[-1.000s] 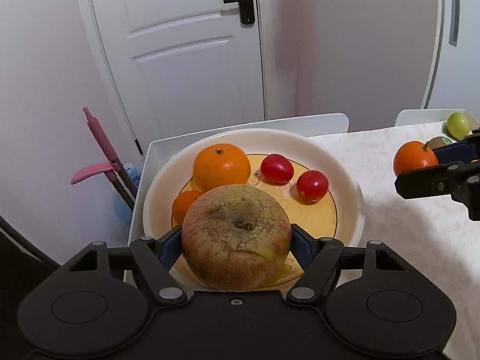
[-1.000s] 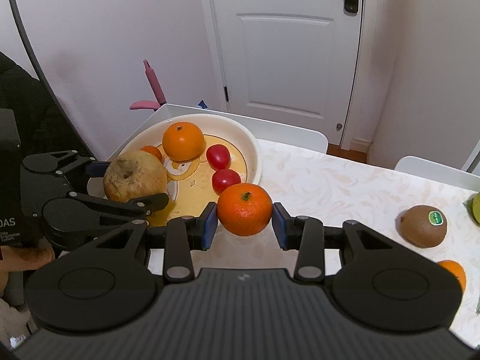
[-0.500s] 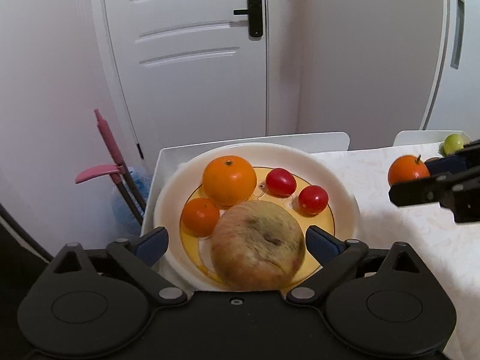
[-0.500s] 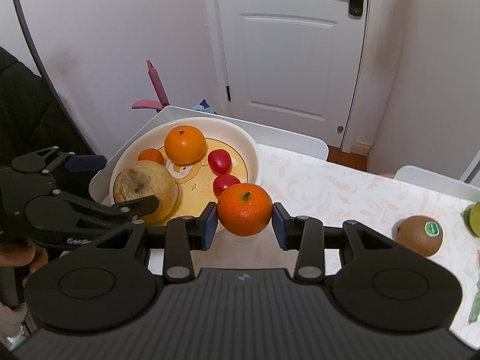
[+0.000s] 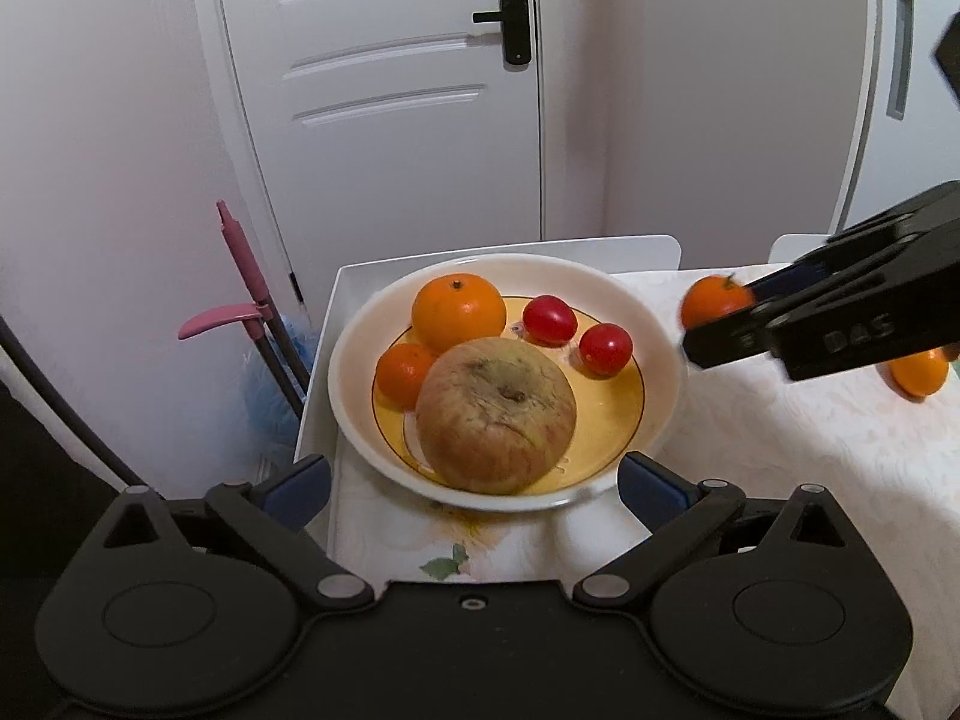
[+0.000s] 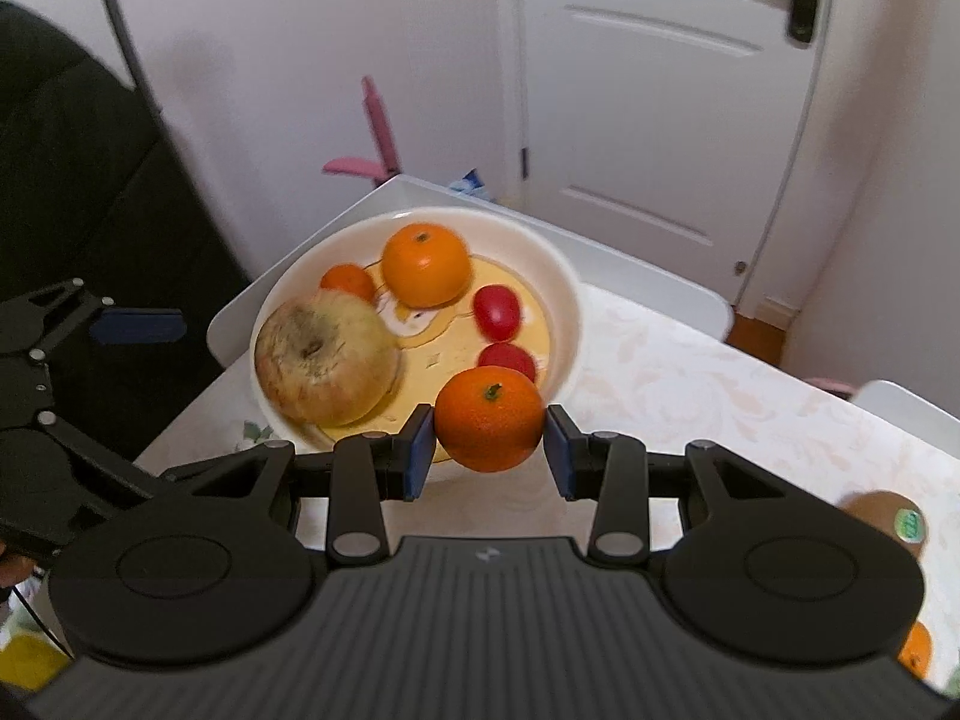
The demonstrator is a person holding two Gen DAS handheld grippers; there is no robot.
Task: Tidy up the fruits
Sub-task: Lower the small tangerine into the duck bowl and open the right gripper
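My left gripper (image 5: 474,474) stands wide, its blue pads (image 5: 298,482) spread either side of the near rim of the bowl (image 5: 360,324) and gripping nothing. Just ahead of it, inside the bowl, lies the big brownish apple (image 5: 496,414), resting on the yellow floor on the side nearest me. Beyond the apple sit a large orange (image 5: 459,311) and a smaller one (image 5: 403,374) to its left, touching the apple's far edge as far as I can judge, and two red tomatoes (image 5: 606,348) ahead and to the right. My right gripper (image 6: 489,441) is clamped on a tangerine (image 6: 489,418) (stem up, pads pressed to both flanks), held over the near edge of the bowl, just in front of the nearer tomato. Off to the right of that claw a kiwi (image 6: 894,519) with a green sticker lies on the patterned tablecloth (image 6: 690,384), and another orange (image 6: 915,651) shows at the lower right edge, partly hidden by the gripper body. Behind the table stands a white door (image 5: 384,90)
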